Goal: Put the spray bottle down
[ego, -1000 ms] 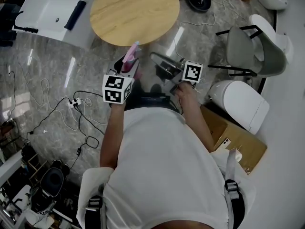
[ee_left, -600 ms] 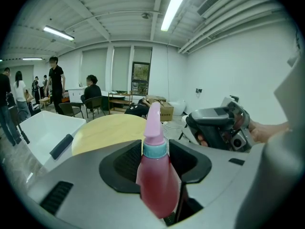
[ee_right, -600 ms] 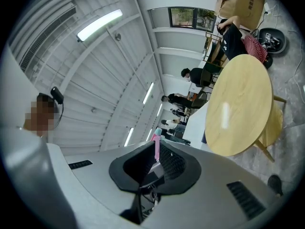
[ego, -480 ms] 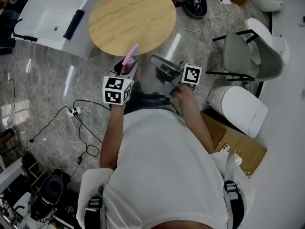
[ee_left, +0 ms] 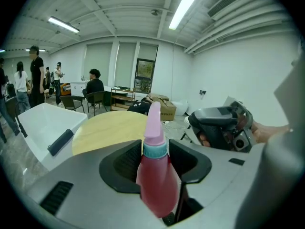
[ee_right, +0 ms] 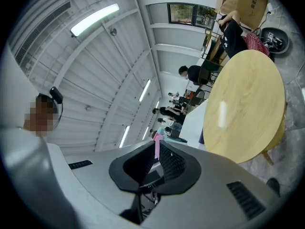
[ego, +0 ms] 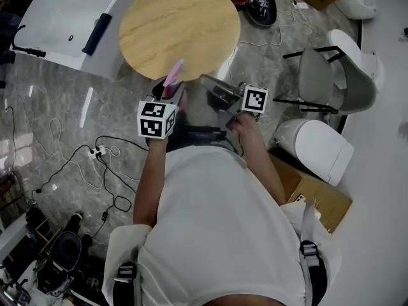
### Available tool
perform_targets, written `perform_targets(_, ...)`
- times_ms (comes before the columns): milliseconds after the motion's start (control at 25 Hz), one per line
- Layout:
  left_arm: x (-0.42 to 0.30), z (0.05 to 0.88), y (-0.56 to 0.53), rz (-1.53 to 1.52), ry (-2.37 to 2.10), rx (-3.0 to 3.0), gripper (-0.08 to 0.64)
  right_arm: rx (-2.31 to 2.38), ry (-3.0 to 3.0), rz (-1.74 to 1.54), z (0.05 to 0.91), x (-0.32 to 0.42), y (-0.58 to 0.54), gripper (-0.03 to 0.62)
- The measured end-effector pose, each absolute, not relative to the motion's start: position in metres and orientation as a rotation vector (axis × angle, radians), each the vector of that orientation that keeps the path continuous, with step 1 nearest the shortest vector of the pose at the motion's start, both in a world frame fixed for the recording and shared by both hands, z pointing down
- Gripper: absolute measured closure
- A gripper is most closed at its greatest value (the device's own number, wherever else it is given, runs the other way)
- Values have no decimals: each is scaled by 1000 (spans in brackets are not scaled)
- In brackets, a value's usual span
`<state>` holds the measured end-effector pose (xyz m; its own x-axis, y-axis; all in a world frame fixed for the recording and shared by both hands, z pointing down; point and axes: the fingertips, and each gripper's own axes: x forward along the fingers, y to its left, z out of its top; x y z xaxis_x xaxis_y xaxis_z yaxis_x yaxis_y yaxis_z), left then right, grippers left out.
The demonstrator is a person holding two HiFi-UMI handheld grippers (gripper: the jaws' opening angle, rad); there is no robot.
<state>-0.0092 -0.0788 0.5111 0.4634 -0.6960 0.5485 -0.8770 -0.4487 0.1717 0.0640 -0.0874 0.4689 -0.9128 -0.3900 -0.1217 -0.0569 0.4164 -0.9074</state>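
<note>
The spray bottle (ego: 173, 76) has a red body, a teal collar and a pink nozzle. My left gripper (ego: 172, 89) is shut on its body, just short of the near edge of the round wooden table (ego: 178, 24). In the left gripper view the spray bottle (ee_left: 155, 175) stands upright between the jaws of the left gripper (ee_left: 155, 163), with the table (ee_left: 107, 130) ahead. My right gripper (ego: 209, 83) hangs beside it on the right, shut and holding nothing. Its pink nozzle (ee_right: 156, 146) shows past the right gripper (ee_right: 151, 168).
A white bathtub (ego: 67, 21) with a black handle lies left of the table. A grey chair (ego: 325, 69), a white toilet (ego: 319, 139) and a cardboard box (ego: 312, 187) stand on the right. Cables (ego: 102, 152) trail over the marble floor at the left.
Both grippers stay almost where they were, the left one holding the bottle throughout. The head view has shifted a little.
</note>
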Motion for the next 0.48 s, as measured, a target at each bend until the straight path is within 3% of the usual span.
perform_targets(480, -53, 521, -143, 503, -1288, 2283, 377, -447, 2415, -1480, 470, 18, -149, 572)
